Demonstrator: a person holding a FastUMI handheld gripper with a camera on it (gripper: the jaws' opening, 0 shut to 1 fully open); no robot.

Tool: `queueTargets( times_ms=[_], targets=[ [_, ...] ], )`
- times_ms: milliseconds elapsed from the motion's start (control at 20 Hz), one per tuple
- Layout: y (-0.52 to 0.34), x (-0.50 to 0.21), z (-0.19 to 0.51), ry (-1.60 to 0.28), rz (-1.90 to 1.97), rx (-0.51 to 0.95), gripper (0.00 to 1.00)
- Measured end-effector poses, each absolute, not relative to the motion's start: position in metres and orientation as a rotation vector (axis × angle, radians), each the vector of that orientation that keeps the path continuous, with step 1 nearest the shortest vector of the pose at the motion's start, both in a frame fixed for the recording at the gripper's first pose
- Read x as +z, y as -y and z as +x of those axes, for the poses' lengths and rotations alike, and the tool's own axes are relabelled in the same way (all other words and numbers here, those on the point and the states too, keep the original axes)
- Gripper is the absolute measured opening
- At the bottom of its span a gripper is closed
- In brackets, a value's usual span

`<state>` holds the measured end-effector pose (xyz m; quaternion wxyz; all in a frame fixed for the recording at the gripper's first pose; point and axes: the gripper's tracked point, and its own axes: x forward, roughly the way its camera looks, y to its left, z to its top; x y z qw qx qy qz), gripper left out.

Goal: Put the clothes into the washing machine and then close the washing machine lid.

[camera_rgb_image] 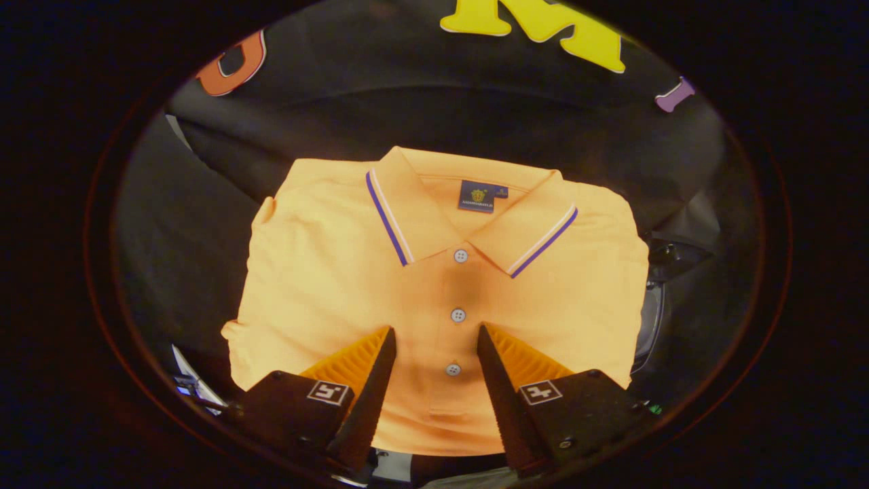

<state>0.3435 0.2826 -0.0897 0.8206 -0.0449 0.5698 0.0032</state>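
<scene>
A: Hovering over the folded orange polo shirt (339,272), your gripper (436,333) has its fingers spread wide, with nothing between them but the button placket (457,314) showing through the gap. The shirt lies flat on the dark cloth, collar (434,217) pointing away from you.

B: So where do you want me to bite?

A: Go straight down so both fingers land on either side of the placket, then close to pinch up a ridge of fabric. Several layers are likely stacked there, so gather deep or you lift only the top one.

B: And the washing machine?

A: You probably have it just beside the shirt's edge; that dark curved rim (650,319) could be it, though I cannot tell.
</scene>
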Motion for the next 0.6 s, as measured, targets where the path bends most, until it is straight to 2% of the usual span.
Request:
queueTargets(
  times_ms=[150,200,350,400,600],
  targets=[
    [-0.279,-0.09,0.346,-1.197,-0.083,0.019,0.62],
    [-0.276,-0.09,0.345,-1.19,-0.073,0.028,0.51],
    [-0.271,-0.093,0.347,-1.167,-0.047,0.072,0.32],
    [-0.27,-0.092,0.347,-1.167,-0.037,0.091,0.23],
    [-0.267,-0.088,0.346,-1.218,0.039,0.141,0.14]
  ],
)
